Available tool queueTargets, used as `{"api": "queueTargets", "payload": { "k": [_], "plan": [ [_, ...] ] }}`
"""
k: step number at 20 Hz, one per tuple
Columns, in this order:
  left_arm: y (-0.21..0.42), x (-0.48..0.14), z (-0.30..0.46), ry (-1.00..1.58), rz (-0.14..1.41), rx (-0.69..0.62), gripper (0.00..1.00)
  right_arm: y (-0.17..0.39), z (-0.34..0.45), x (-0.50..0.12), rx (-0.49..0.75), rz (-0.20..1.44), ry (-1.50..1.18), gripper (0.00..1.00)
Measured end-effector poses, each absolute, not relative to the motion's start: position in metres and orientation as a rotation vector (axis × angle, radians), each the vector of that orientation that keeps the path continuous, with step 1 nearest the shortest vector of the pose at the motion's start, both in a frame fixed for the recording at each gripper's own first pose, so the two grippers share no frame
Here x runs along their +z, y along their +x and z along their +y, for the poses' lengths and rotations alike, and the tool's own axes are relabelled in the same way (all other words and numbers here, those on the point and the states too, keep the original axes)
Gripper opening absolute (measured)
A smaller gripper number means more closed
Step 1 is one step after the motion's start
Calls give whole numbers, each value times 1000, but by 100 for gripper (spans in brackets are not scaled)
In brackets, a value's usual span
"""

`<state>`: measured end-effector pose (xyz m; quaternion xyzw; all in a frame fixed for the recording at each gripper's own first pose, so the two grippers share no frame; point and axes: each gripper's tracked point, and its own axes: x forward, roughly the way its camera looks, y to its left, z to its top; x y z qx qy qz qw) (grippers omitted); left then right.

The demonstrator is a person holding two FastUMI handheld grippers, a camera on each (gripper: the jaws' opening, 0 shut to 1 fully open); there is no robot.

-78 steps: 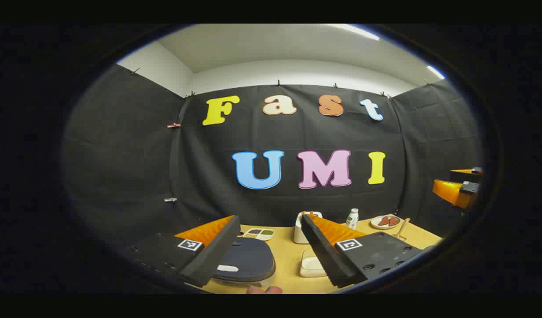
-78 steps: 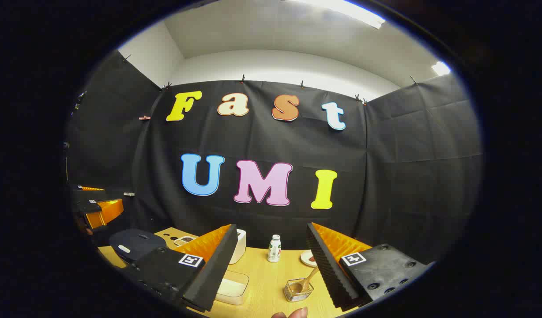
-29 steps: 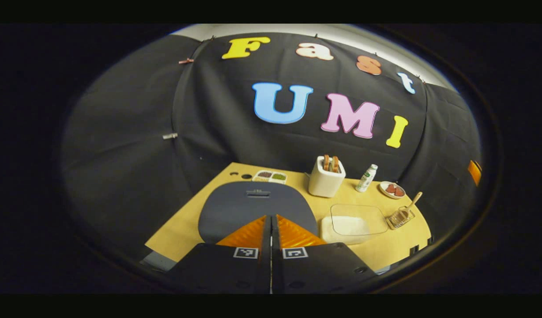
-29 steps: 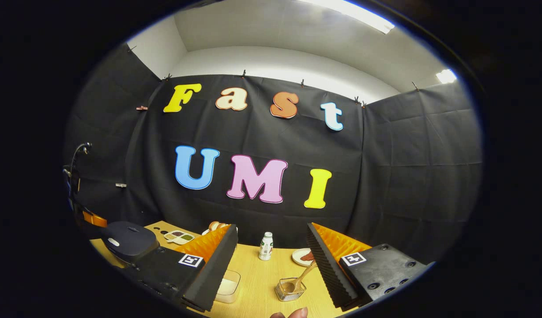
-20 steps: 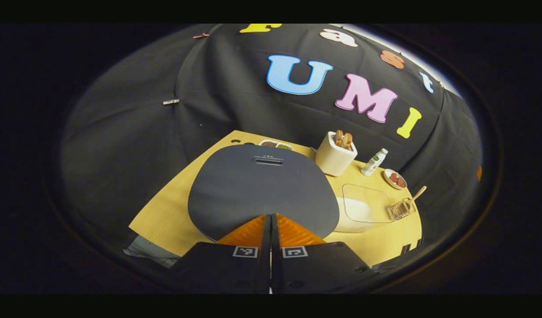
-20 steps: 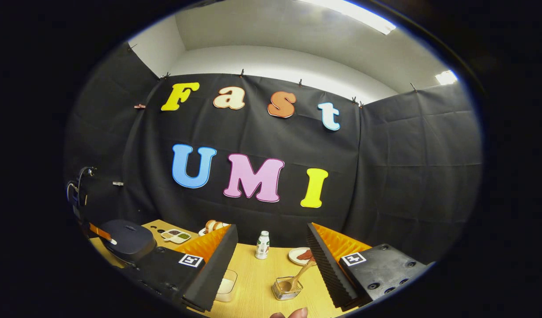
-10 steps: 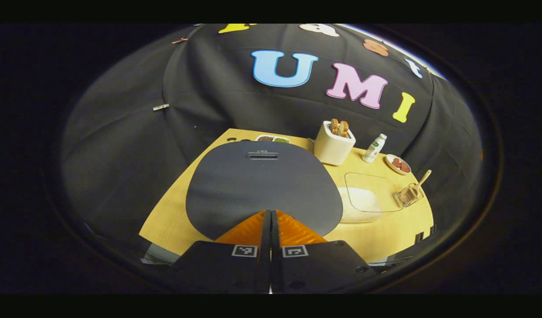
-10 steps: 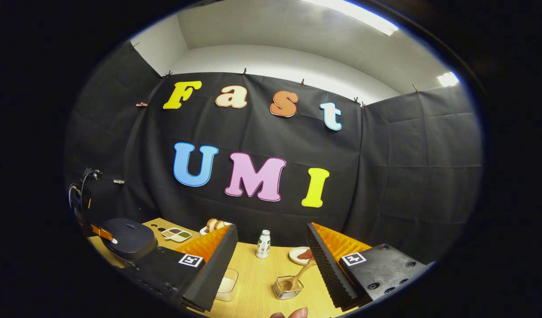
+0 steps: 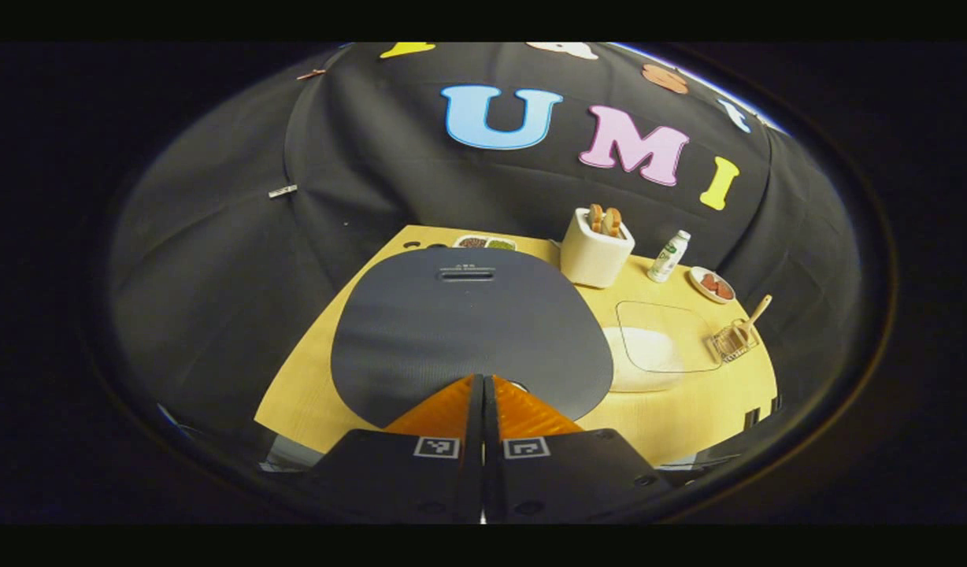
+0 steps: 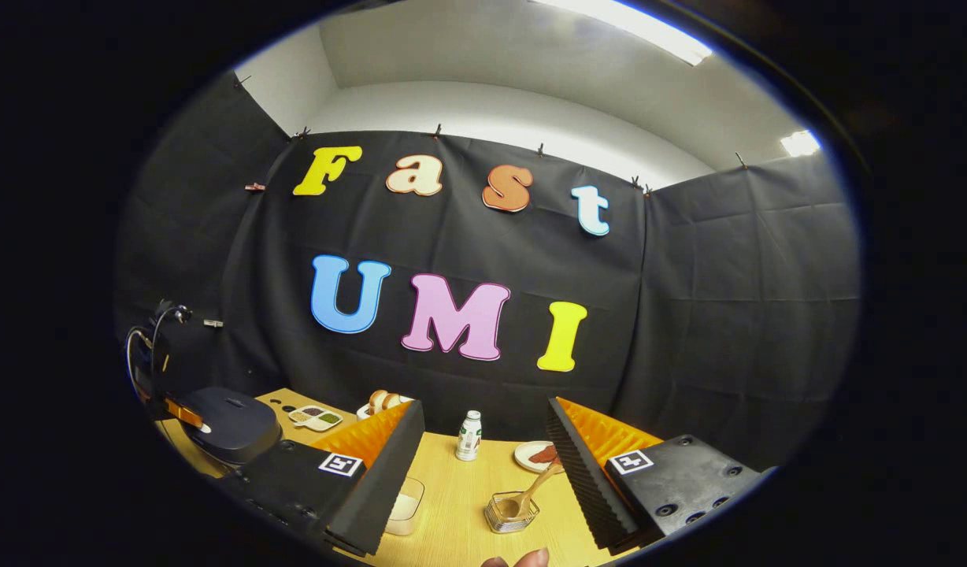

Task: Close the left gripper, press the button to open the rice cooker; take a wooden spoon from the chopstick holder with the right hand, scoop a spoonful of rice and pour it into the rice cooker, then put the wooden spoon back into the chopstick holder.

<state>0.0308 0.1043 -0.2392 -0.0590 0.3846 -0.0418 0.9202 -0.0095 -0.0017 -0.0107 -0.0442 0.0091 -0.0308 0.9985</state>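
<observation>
In the left gripper view, the left gripper point(image 9: 483, 386) is seen with its two fingers pressed flat together, nothing held between them. Their tips are placed at the near edge of the dark lid of the rice cooker point(image 9: 468, 331), where a small pale patch, apparently the button point(image 9: 516, 385), is glimpsed just right of the tips; whether it is touched cannot be told. The lid is seen closed. Beyond the fingers to the right, a clear container of rice point(image 9: 649, 358) is set just beside the cooker, and further right the chopstick holder point(image 9: 731, 342) is found, with the wooden spoon point(image 9: 755, 313) leaning out of it.

In the right gripper view, the right gripper point(image 10: 483, 453) is held above the table point(image 10: 460, 512) with its fingers spread wide apart and empty. Between the fingers, low down, the chopstick holder point(image 10: 511, 512) is seen with the wooden spoon point(image 10: 535, 486) standing tilted in it. The container of rice point(image 10: 405, 508) is partly hidden behind the left-hand finger. Far off beyond that finger, the rice cooker point(image 10: 231, 425) is seen with the left gripper point(image 10: 183, 415) at its near edge.
</observation>
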Motion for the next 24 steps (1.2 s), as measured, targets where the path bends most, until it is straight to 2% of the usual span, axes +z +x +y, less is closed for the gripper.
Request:
{"api": "queueTargets", "payload": {
  "k": [1,4,5,8,13,16,17,19,20,21,22,24],
  "plan": [
    [30,-239,105,-112,787,-82,5,-10,-3,-11,-63,19,-89,97],
    [35,-217,105,-72,732,-76,9,-10,-7,-11,-71,19,-86,98],
    [38,-210,104,-63,715,-74,4,-9,-8,-11,-73,20,-85,97],
    [47,-185,108,-75,648,-59,5,-8,-9,-14,-73,27,-77,98],
    [75,-134,114,-84,435,-8,9,-6,-12,-19,-63,47,-72,98],
    [96,-102,118,-37,312,34,4,-4,-18,-20,-61,46,-78,98],
    [100,-91,119,-22,266,51,7,-3,-20,-21,-60,47,-78,98],
    [106,-72,120,-5,196,78,4,0,-25,-22,-60,53,-73,98],
    [108,-61,119,-4,162,85,11,2,-28,-23,-62,55,-70,97],
    [110,-51,116,-3,131,88,11,4,-32,-24,-63,57,-69,97],
    [107,-44,113,0,107,87,22,6,-35,-26,-65,61,-69,97],
    [106,-40,103,20,95,83,52,11,-42,-29,-68,72,-57,97]
  ]
}}
